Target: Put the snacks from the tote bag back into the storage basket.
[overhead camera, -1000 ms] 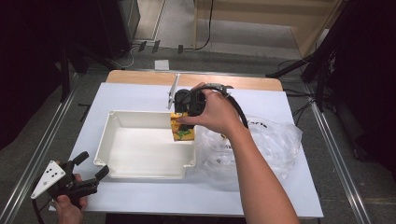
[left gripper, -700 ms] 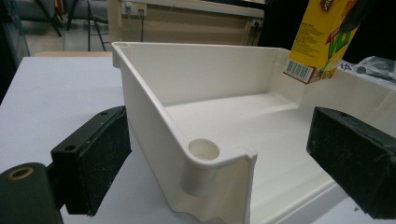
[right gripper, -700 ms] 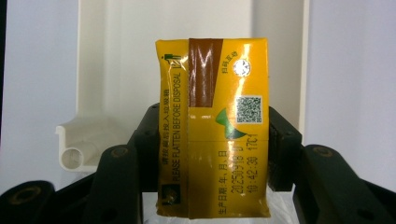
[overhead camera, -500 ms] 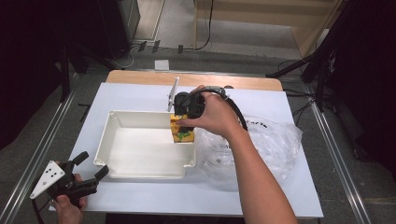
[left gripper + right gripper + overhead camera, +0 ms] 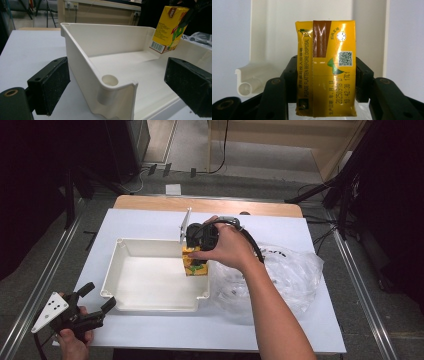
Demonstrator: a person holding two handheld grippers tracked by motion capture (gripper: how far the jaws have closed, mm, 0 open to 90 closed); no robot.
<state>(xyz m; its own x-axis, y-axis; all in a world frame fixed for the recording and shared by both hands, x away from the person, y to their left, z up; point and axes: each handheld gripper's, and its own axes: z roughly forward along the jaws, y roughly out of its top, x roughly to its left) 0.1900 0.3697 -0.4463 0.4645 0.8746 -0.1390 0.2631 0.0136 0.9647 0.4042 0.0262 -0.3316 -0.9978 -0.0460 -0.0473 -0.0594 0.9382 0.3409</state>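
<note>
Little is changing since the earlier frame: the yellow drink carton is hanging in almost the same spot at the right-hand wall of the tray, and both hands are keeping their places. That small yellow cardboard juice carton is being pinched across its sides by the jaws of the right gripper, whose pads are pressing on it in the right gripper view. It is hanging over the inside edge of the shallow white plastic tray, tilted slightly; whether its bottom is touching the tray floor is hard to say from here, though in the left gripper view it seems to be clear of it. Just beside the tray on the right, a crumpled clear plastic bag is lying on the white desk. Near the tray's front left corner, the left gripper is hovering with its jaws spread wide and nothing between the pads.
</note>
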